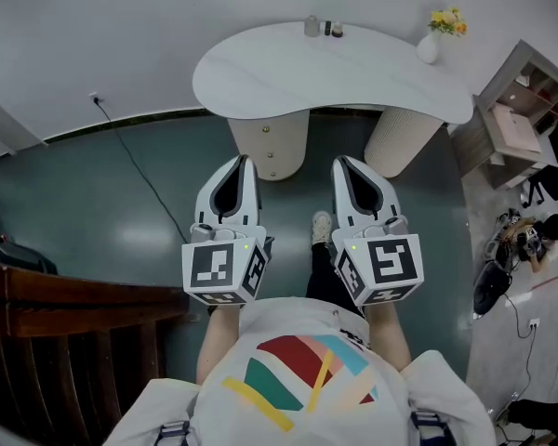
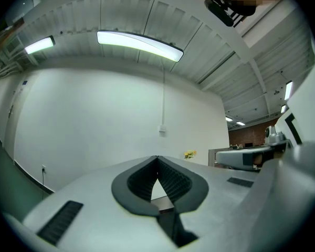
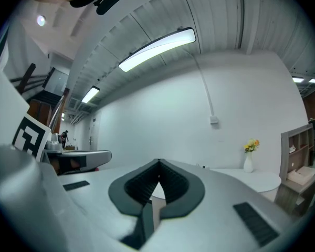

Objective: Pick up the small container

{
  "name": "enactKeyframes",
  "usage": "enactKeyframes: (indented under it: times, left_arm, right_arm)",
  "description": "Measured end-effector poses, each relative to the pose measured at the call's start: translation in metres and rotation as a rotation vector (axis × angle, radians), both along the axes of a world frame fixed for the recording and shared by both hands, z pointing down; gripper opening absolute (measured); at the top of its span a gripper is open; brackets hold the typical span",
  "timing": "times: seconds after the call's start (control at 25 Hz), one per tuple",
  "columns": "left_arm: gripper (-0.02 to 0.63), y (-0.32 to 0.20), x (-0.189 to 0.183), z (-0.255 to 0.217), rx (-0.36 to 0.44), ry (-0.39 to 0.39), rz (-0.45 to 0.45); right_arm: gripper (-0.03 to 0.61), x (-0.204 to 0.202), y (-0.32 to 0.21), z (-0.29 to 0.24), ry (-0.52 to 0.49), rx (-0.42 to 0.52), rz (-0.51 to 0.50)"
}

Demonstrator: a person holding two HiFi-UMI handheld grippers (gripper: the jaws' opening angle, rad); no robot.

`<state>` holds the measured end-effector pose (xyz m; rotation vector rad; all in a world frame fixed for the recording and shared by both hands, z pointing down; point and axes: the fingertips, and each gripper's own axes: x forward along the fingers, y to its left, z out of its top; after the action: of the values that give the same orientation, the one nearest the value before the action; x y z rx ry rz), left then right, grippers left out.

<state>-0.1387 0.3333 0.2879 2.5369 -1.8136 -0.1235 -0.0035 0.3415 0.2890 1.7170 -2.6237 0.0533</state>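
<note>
A white curved table (image 1: 288,72) stands ahead of me in the head view. At its far edge sit a small grey container (image 1: 312,27) and two darker small ones (image 1: 332,30). My left gripper (image 1: 245,160) and right gripper (image 1: 341,160) are held side by side over the floor, short of the table and pointing toward it. Both are shut with nothing between the jaws. In the left gripper view the left gripper (image 2: 157,157) has its tips touching. The right gripper (image 3: 158,161) looks the same in the right gripper view, with the table (image 3: 257,178) beyond it.
A white vase of yellow flowers (image 1: 429,45) stands at the table's right end. Two beige pedestals (image 1: 271,145) carry the table. A shelf unit (image 1: 519,110) and a seated person (image 1: 532,240) are at the right, dark wooden furniture (image 1: 46,295) at the left, a cable (image 1: 135,161) on the floor.
</note>
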Motion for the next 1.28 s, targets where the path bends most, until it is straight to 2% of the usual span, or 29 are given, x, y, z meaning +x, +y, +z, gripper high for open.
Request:
enactKeyframes:
  times: [0.44,1.0,1.28]
  left_arm:
    - [0.017,-0.058,0.024,-0.018,0.069,-0.03,0.021]
    - [0.017,-0.152,0.037,-0.004,0.059,-0.036,-0.036]
    - [0.017,-0.229,0.052,0.001,0.049,-0.093,-0.067]
  right_arm:
    - [0.011,0.005,-0.065,-0.016,0.017,0.074,-0.017]
    - [0.011,0.021,-0.161,0.019,0.021,0.006,-0.052]
    - [0.011,0.032,-0.24,0.034,0.035,-0.039,-0.079]
